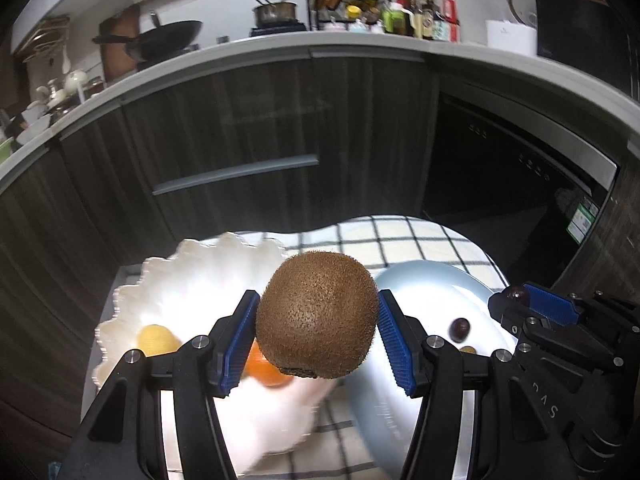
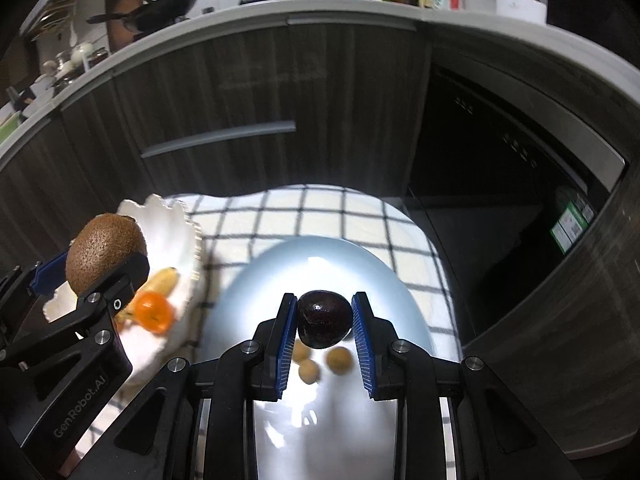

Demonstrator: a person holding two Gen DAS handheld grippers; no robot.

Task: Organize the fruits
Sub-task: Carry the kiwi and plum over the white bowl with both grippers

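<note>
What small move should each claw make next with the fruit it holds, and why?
Probably lower and release: the left claw grips the kiwi over the white scalloped bowl, the right claw a dark grape over the blue plate.

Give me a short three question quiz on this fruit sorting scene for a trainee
1. True or false: the left hand-held gripper is shut on a kiwi.
2. Multiple choice: what does the right hand-held gripper hold? A) an orange B) a dark grape C) a banana
3. Fill in: the orange fruit lies in the ______ scalloped dish.

Key: 1 true; 2 B; 3 white. Another dark grape and small tan fruits lie on the pale blue plate.
</note>
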